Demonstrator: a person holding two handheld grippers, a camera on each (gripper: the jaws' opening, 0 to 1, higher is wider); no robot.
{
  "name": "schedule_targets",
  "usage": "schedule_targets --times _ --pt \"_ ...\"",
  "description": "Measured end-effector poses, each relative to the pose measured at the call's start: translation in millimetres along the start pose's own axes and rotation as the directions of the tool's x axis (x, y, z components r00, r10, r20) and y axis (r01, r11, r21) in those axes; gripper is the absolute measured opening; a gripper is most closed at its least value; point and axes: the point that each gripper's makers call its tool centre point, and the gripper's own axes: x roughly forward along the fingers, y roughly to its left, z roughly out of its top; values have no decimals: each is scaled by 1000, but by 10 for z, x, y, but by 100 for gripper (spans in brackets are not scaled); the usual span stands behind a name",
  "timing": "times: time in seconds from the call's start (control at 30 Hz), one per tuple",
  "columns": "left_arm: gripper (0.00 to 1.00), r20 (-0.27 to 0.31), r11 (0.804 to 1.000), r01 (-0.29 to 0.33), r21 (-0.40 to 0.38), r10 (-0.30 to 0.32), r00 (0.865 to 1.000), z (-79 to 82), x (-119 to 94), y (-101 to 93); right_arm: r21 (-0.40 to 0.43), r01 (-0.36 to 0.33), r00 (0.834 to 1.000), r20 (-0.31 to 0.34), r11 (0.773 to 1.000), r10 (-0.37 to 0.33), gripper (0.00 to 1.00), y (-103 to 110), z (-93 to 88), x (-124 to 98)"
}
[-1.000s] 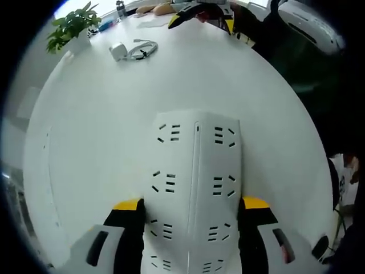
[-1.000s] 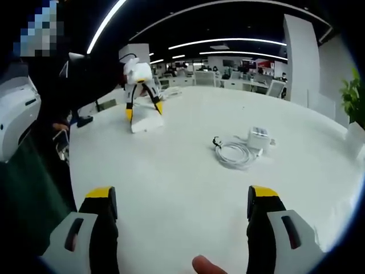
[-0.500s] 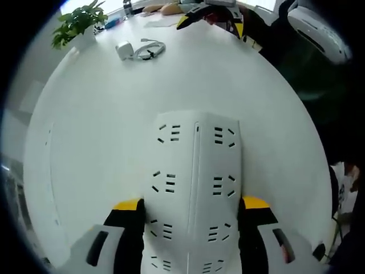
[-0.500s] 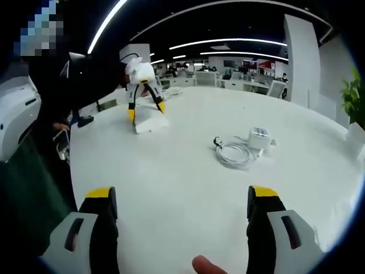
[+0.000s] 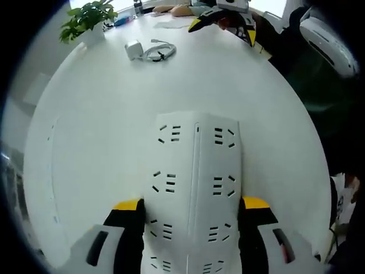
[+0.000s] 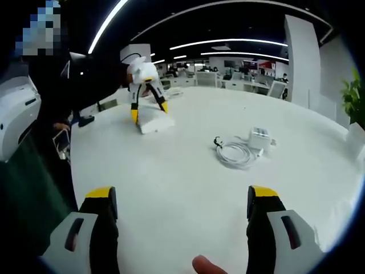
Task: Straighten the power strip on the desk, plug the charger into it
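In the left gripper view, the left gripper (image 5: 191, 208) is closed on a white power strip (image 5: 194, 177), one yellow-tipped jaw on each long side. The strip lies flat on the white counter (image 5: 102, 125), its long axis running straight away from the camera. Far beyond it, a white charger (image 5: 133, 49) sits touching its coiled cable (image 5: 159, 52), with a potted plant (image 5: 86, 18) near the edge.

In the right gripper view, the right gripper (image 6: 181, 211) hangs open over bare counter, holding nothing. The strip lies far left, the charger and cable nearer, right of centre.
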Motion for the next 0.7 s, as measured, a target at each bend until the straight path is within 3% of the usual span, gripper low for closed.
schedule_targets --times 0.7 --pt "67 21 997 -15 -71 17 1000 128 45 86 0 -6 1000 6 1000 6 94 9 -22 -11"
